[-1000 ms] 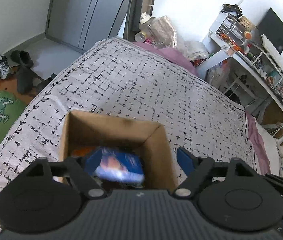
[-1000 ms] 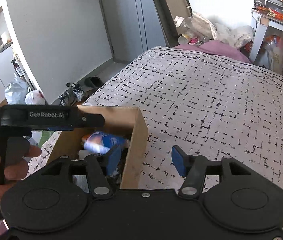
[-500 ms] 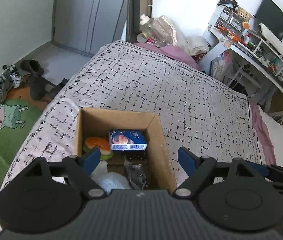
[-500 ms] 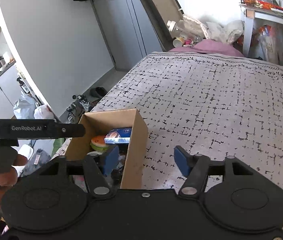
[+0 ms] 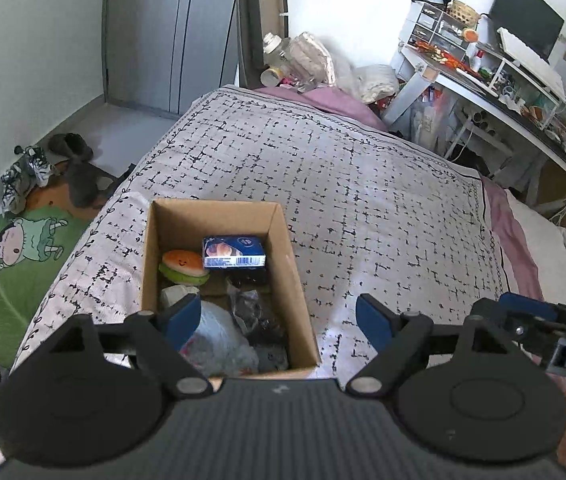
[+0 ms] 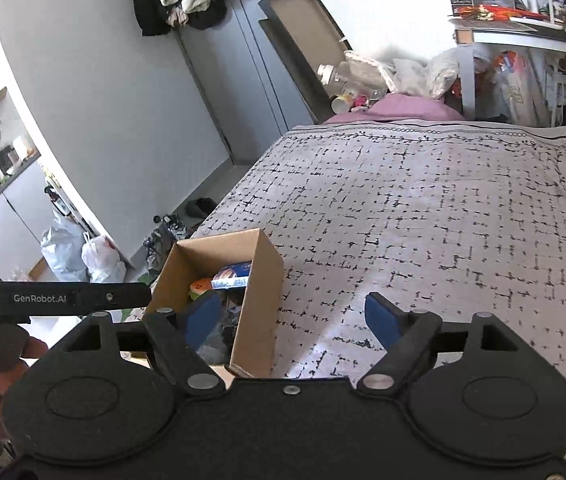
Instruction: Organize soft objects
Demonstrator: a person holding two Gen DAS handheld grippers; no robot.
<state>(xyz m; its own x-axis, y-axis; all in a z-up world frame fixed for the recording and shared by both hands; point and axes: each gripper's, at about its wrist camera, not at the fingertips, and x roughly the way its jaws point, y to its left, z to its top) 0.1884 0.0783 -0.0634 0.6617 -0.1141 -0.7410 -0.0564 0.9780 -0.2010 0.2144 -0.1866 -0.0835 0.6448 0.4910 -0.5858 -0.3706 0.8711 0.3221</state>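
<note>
An open cardboard box (image 5: 289,264) stands on the bed near its left edge; it also shows in the right wrist view (image 6: 259,300). Inside lie a blue packet (image 5: 233,251), a burger-shaped plush (image 5: 182,266), a white plastic bag (image 5: 219,340) and dark wrapped items (image 5: 257,312). My left gripper (image 5: 279,320) is open and empty, raised above the box's near end. My right gripper (image 6: 297,318) is open and empty, above the bed by the box's right wall.
The patterned bedspread (image 5: 343,184) stretches beyond the box. A green cartoon rug (image 5: 15,256) and shoes (image 5: 27,172) lie on the floor at left. A cluttered desk (image 5: 503,88) stands at the right. Bottles and bags (image 5: 299,60) are piled at the bed's far end.
The blue packet has dropped from my left gripper into the box. Both grippers have risen and pulled back, so the box looks smaller and further below.
</note>
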